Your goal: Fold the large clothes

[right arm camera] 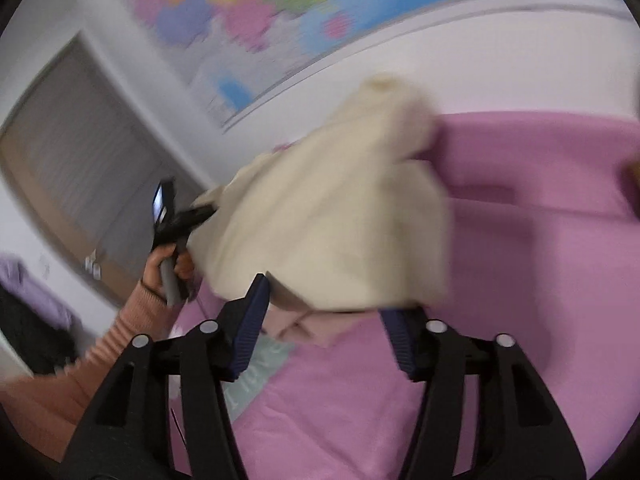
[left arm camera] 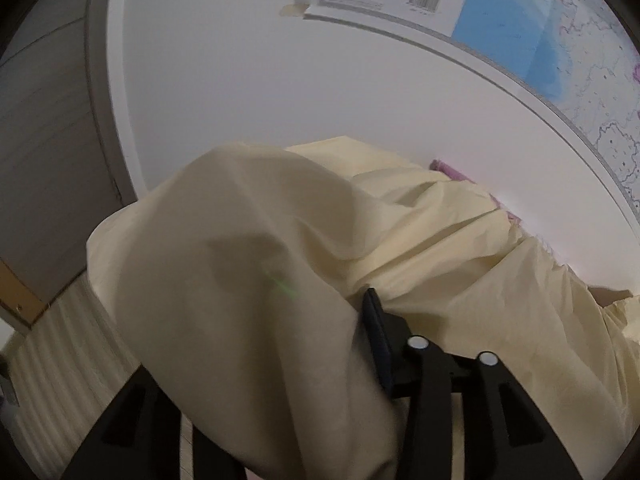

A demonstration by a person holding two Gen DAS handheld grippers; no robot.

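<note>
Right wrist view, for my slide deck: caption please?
Open right gripper under lifted cream garment, left gripper holding its far edge above pink bedsheet.

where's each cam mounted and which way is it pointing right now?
Left wrist: on the left tool, aimed up at the wall and map; cream garment drapes over its fingers.
Right wrist: on the right tool, open, facing the pink bed; the person's left hand shows.
Shared: garment, map, door.

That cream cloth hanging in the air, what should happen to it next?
Probably lower it flat onto the pink bed. The cream garment hangs bunched from the left gripper, while the right gripper sits open under its edge.
</note>
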